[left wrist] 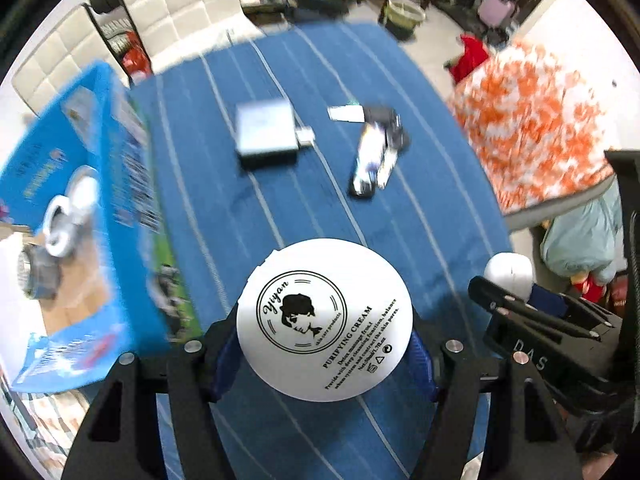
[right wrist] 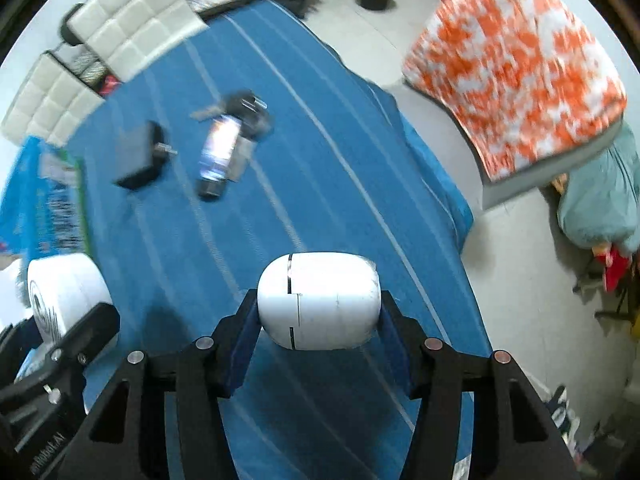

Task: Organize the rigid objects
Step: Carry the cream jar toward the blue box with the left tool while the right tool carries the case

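Observation:
My left gripper is shut on a round white cream jar with a printed "Purifying Cream" label, held above the blue striped tablecloth. My right gripper is shut on a white egg-shaped case, also held above the cloth. That case shows at the right in the left wrist view. The jar shows at the left in the right wrist view. Farther on the cloth lie a grey adapter box and a dark tube-like pile.
An open blue cardboard box stands at the left of the table with white round items inside. White padded chairs stand behind the table. An orange-white blanket lies to the right, beyond the table edge.

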`<action>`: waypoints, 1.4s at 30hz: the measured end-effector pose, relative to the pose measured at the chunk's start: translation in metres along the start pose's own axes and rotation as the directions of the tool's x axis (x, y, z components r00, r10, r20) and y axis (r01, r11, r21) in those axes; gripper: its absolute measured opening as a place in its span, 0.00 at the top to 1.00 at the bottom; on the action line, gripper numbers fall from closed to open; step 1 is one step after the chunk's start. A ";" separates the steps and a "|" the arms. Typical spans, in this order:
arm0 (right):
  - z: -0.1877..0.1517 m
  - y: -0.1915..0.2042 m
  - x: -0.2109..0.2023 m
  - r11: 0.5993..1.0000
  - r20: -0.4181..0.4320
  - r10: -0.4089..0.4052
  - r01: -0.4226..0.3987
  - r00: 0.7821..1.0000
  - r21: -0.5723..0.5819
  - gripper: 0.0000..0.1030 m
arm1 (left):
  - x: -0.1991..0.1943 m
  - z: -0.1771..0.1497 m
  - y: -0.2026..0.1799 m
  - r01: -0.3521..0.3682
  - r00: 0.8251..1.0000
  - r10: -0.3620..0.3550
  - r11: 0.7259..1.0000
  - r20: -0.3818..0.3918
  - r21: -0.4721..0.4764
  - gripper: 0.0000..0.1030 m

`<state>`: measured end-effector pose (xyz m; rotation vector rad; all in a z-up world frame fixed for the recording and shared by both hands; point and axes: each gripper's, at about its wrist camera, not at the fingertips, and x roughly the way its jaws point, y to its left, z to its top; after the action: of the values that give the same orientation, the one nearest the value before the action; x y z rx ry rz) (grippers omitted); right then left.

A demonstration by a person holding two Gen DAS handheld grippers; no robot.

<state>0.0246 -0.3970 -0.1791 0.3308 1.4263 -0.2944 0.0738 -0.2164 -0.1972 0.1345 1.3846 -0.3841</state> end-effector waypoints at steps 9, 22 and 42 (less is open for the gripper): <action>-0.006 0.106 -0.072 0.968 0.075 0.185 -0.169 0.980 -0.183 0.43 | -0.095 -0.009 0.076 -0.012 0.988 0.026 0.995 0.151 -0.098 0.36; -0.064 0.281 -0.104 0.862 0.070 0.287 -0.226 0.955 -0.454 0.43 | -0.159 -0.055 0.214 -0.164 0.945 0.249 0.922 0.212 -0.352 0.36; -0.087 0.382 0.047 0.846 -0.180 0.236 -0.293 0.955 -0.446 0.43 | -0.041 -0.070 0.342 -0.021 0.999 0.001 0.867 -0.040 -0.498 0.35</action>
<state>0.1005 -0.0118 -0.2179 0.1434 1.4965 0.3050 0.1200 0.1319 -0.2151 -0.2797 1.4790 -0.0021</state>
